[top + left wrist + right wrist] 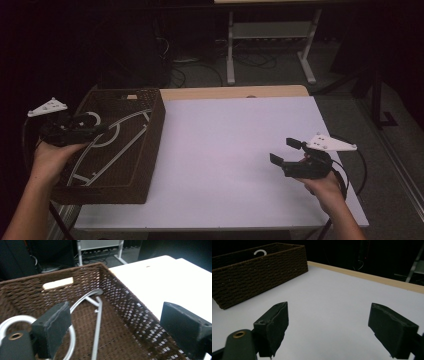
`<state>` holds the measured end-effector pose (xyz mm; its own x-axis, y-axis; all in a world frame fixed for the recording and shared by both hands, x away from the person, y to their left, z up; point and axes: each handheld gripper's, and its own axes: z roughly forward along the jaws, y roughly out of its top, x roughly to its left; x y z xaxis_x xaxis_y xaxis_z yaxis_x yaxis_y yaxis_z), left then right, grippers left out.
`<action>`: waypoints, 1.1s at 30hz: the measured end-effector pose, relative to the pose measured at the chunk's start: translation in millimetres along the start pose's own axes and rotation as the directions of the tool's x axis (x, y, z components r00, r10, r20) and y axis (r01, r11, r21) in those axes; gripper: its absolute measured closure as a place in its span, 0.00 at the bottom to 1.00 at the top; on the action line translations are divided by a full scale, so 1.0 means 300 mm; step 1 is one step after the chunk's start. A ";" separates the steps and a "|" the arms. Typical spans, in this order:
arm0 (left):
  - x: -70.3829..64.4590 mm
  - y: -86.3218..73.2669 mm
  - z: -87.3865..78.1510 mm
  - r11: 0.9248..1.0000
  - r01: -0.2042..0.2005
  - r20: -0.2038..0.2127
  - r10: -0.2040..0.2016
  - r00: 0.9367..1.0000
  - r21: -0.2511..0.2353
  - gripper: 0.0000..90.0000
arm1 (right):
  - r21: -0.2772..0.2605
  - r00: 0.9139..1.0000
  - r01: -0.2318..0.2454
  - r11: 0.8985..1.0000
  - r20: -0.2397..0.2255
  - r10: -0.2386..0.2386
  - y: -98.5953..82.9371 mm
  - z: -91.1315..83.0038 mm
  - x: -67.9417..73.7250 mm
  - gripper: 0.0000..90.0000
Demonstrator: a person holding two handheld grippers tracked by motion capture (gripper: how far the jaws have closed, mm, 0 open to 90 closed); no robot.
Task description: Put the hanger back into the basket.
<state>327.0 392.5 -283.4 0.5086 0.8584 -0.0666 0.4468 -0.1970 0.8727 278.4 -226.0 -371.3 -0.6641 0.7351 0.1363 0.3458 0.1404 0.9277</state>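
Observation:
A brown wicker basket (156,131) stands on the left part of the white table (225,145). Pale grey clothes hangers (120,132) lie inside it. My left gripper (95,126) hovers over the basket's left side, open and holding nothing. In the left gripper view its jaws (120,332) stand wide apart above a hanger (98,315) on the basket floor (117,340). My right gripper (284,151) is open above the bare table at the right. The right gripper view puts it (328,325) low over the table, with the basket (259,272) and a hanger hook (260,252) far off.
A wooden strip (235,92) runs along the table's far edge. Behind it stands a white-legged frame (230,50) with cables on the floor (195,70). The table's right edge (340,150) is close to my right hand. Dark surroundings hide the rest.

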 end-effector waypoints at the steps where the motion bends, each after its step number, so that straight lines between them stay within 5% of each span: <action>1: -0.009 0.001 0.002 1.000 0.002 0.005 -0.002 1.000 -0.007 0.10 | -0.003 1.000 0.001 1.000 -0.002 -0.001 0.003 -0.002 0.002 0.17; 19: -0.193 0.005 0.081 0.993 0.009 0.150 0.009 0.989 -0.118 0.02 | -0.016 1.000 0.016 1.000 -0.024 -0.016 0.058 -0.005 0.012 0.09; 33: -0.319 -0.047 0.157 0.982 0.025 0.285 0.029 0.958 -0.186 0.02 | -0.047 1.000 0.011 0.999 -0.016 -0.012 0.094 -0.002 0.011 0.03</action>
<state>306.6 290.8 -312.2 0.7102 0.6816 -0.1762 0.3145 -0.0833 0.9456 285.4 -220.0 -344.4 -0.6787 0.7227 0.1305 0.3065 0.1173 0.9446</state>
